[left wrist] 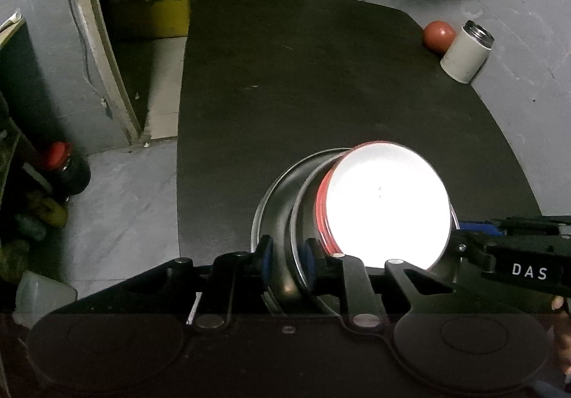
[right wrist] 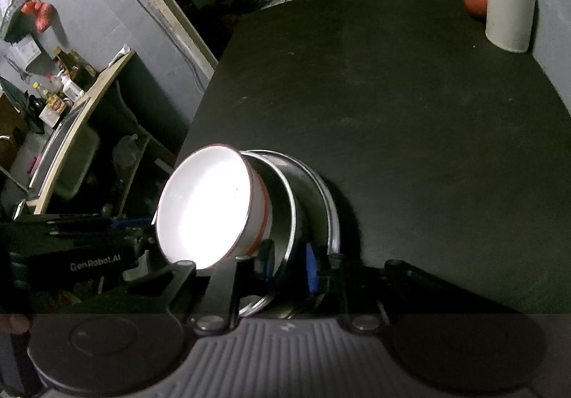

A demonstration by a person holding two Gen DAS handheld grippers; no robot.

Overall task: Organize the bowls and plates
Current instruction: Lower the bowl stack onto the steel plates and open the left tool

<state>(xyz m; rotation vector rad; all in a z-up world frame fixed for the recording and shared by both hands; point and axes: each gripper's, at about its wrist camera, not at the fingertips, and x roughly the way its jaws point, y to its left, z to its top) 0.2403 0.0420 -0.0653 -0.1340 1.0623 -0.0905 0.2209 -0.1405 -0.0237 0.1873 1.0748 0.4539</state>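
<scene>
Steel bowls, two, nested (left wrist: 282, 205), white enamel bowl (left wrist: 385, 205) with red band inside them, stack tilted over black table (left wrist: 321, 77). Left gripper (left wrist: 287, 260) jaws pinching steel rim; right gripper (right wrist: 287, 264) jaws pinching rim from opposite side. Step: carrying stack. Next: level it, set down on table, well apart from white flask (right wrist: 510, 13).
</scene>
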